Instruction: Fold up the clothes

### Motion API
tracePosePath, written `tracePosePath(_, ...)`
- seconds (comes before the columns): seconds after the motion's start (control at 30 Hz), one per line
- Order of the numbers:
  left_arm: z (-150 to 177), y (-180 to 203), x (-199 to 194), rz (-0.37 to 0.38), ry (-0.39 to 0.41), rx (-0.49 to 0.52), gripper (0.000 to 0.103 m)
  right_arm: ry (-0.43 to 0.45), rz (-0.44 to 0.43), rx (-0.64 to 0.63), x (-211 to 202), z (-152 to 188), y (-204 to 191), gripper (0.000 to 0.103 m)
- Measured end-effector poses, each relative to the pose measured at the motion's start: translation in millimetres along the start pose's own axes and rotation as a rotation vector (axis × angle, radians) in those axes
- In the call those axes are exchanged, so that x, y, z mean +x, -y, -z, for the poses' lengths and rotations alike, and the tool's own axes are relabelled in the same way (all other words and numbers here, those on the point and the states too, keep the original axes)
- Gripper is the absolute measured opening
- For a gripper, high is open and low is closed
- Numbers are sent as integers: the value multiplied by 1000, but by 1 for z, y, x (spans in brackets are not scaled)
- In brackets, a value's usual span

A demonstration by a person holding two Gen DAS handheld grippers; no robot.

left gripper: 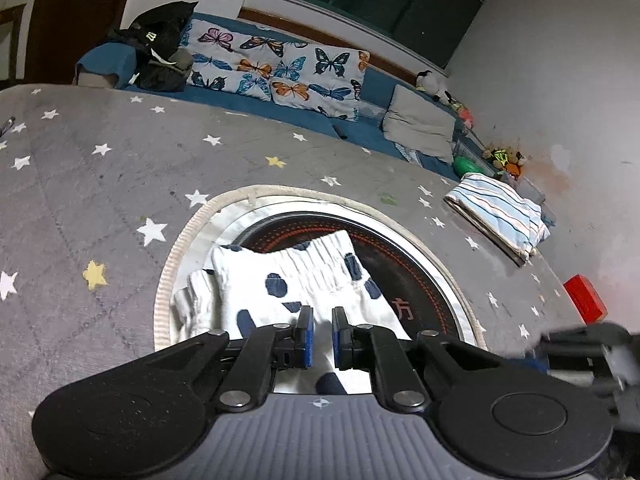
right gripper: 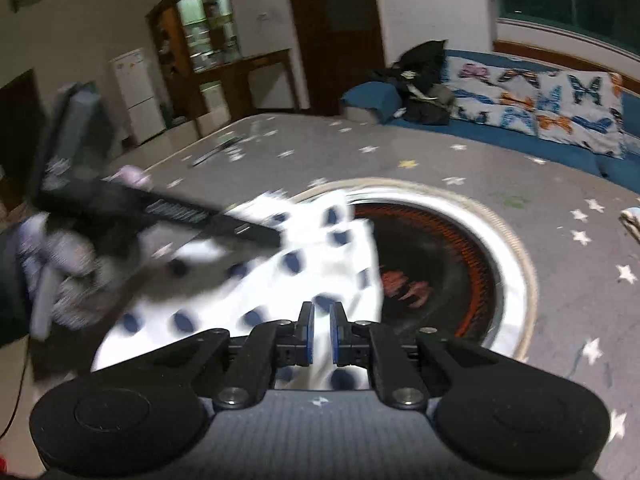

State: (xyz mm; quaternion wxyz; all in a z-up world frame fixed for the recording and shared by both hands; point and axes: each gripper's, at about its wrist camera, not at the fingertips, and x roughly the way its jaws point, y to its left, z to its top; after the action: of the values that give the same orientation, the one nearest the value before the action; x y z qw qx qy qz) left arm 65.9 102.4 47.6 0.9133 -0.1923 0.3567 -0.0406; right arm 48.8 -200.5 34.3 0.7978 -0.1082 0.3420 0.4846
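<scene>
Bare starred mat (left gripper: 100,200) lies left; folded striped cloth (left gripper: 500,216) blocks right.

The garment (left gripper: 304,280) is soft white cloth with a crinkled, gathered band. It lies on a glossy dark disc (left gripper: 404,276) with a shiny metal rim. The tabletop (left gripper: 100,200) has a matt grey quilted cloth cover. The left hand-held gripper (left gripper: 320,338) is matt black plastic with metal rivets.

One orange character, 方 (left gripper: 403,313), stands on the dark round plate (left gripper: 416,276), beside the spotted garment (left gripper: 280,280).
</scene>
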Motion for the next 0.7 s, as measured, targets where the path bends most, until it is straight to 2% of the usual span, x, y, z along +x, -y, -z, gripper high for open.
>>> tracePosePath(0.1,2,2,-2,-7,4,8,10,-31,4,-60,0,14,-17,8)
tracePosePath(0.23,4,3,-8,-7,13,11,10,-74,64,-71,-1,31,-17,8)
tracePosePath(0.43,16,14,-32,41,40,24,11,-28,120,-52,-22,34,-9,11)
tracePosePath(0.57,39,26,-45,72,33,38,11,21,66,-69,-29,33,-22,18)
tracePosePath(0.7,65,35,-61,60,36,76,15,4,13,-109,-18,39,-35,25)
